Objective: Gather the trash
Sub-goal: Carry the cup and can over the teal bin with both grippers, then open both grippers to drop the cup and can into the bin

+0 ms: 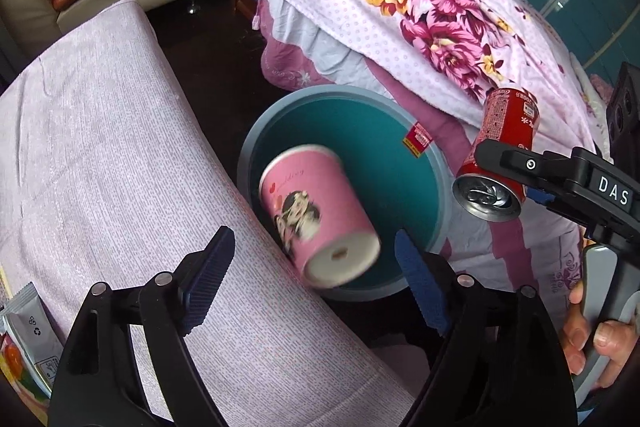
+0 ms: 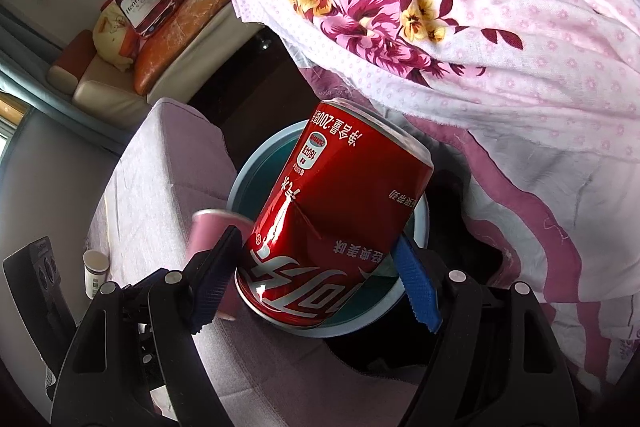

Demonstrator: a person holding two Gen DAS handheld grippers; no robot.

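Trash on the left: a silver foil sachet point(image 1: 30, 323) lies at the edge of the pale lilac cloth-covered table point(image 1: 120, 147). Next, the left gripper point(image 1: 316, 283) stands wide, its blue ribbed pads clear of the pink cartoon-printed paper cup point(image 1: 316, 211), which is blurred, tilted base-first, over the round teal waste bin with a grey rim point(image 1: 372, 131). Further right, the right gripper point(image 2: 320, 287) clamps a dented red soda can point(image 2: 336, 215) above that bin's rim, beside the pink floral bedsheet point(image 1: 440, 11). A hand point(image 1: 596, 339) grips its handle.
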